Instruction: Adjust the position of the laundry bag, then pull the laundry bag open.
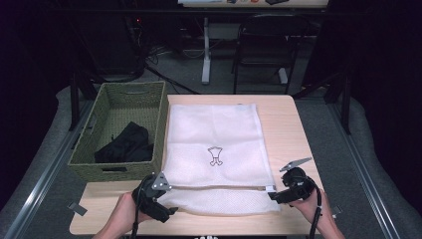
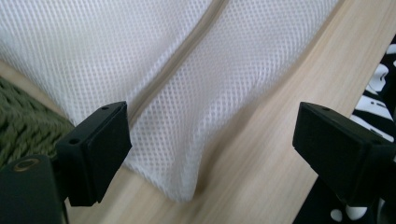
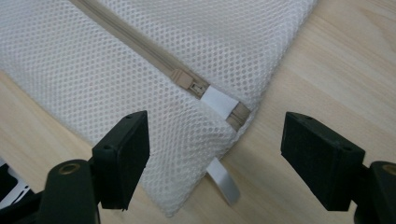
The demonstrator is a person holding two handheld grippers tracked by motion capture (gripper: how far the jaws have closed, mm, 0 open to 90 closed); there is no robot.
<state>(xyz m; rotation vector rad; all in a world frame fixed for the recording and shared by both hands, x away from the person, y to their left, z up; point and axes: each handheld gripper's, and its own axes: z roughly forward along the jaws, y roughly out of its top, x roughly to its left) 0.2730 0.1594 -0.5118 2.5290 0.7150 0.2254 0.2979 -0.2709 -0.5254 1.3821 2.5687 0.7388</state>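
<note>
A white mesh laundry bag (image 1: 214, 149) lies flat on the wooden table (image 1: 291, 129), with a beige zipper (image 1: 219, 187) running across its near end. My left gripper (image 1: 166, 211) stands open at the bag's near left corner (image 2: 187, 186), its jaws either side of that corner. My right gripper (image 1: 276, 195) stands open at the near right corner, where the zipper slider (image 3: 194, 85) and a white tab (image 3: 219, 100) sit. A second white tab (image 3: 223, 184) sticks out from under the bag's edge. Nothing is held.
A green woven basket (image 1: 122, 94) stands at the table's left, touching the bag's left edge, with black clothing (image 1: 127, 144) inside. A dark chair (image 1: 266, 45) and a desk leg stand beyond the far edge. Bare wood lies to the right of the bag.
</note>
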